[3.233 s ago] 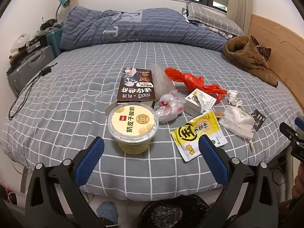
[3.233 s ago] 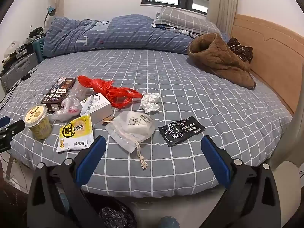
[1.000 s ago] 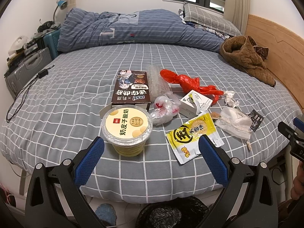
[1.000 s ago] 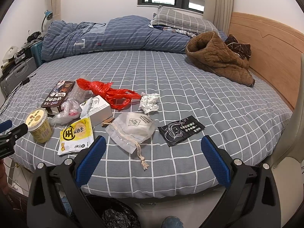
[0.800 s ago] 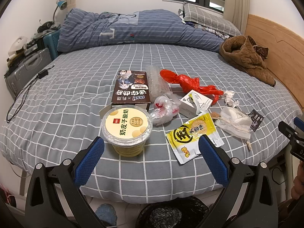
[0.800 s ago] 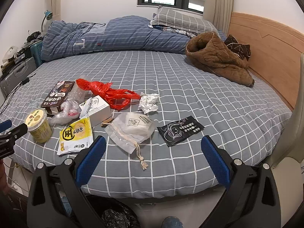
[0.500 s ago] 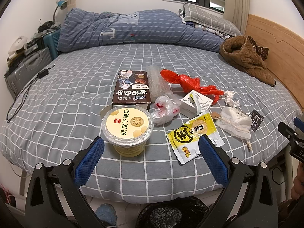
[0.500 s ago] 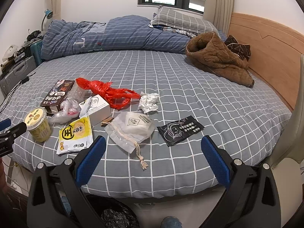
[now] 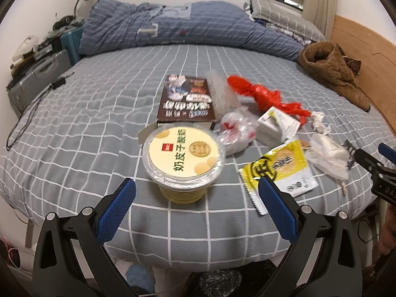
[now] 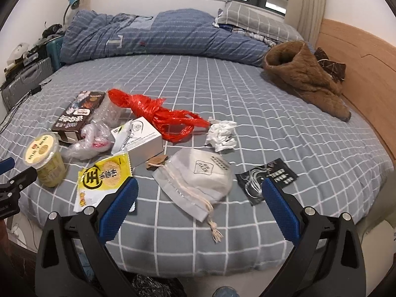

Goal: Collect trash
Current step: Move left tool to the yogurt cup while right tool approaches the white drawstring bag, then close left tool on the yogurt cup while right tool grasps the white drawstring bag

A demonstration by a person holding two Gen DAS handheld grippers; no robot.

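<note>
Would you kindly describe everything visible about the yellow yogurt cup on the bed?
The yogurt cup stands upright near the bed's front edge, clear plastic over pale yellow contents. Its round cream lid, still sealed, carries green Chinese characters and a small red logo. A dark brown box lies just behind it; whether they touch is unclear. No gripper touches it.

Home bedroom, checked bed, duvet, pillow

Each gripper, left gripper and right gripper, has black triangular arms with cut-outs, silver screws at the joints, and blue dimpled pads inside the fingers.
</note>
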